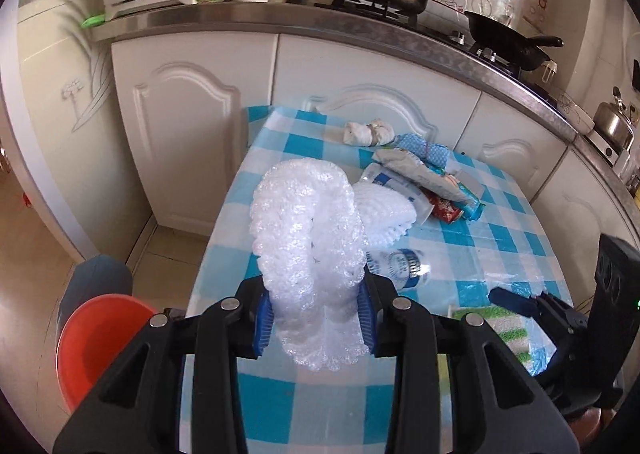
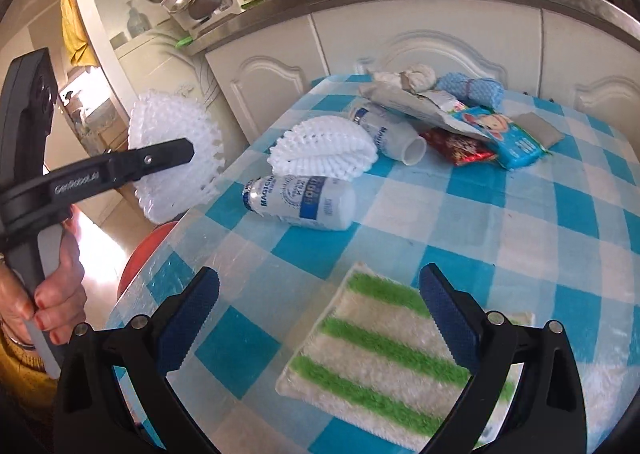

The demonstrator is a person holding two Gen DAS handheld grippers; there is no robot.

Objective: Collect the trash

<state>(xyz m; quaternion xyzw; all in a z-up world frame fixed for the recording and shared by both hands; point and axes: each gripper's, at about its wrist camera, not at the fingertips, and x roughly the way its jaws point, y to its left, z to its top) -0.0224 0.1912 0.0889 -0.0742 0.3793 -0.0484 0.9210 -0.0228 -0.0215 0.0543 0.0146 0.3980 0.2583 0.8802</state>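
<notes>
A: Gripping a curled white foam net sleeve (image 1: 310, 250), soft and knobbly, the left gripper (image 1: 316, 318) holds it over the table's left edge, above an orange bucket (image 1: 96, 342).

B: The right wrist view shows what that one hides: the right gripper (image 2: 320, 318) gapes wide, holding nothing, over a fluffy green-striped cloth (image 2: 384, 366). A second foam net (image 2: 324, 154), glossy plastic bottles (image 2: 304, 204) and crinkled wrappers (image 2: 472, 126) lie on the checked tablecloth (image 2: 520, 222).

White foam fruit net (image 1: 310, 230) clamped in left gripper (image 1: 316, 320), lifted beyond the table edge above orange bin (image 1: 94, 342).
</notes>
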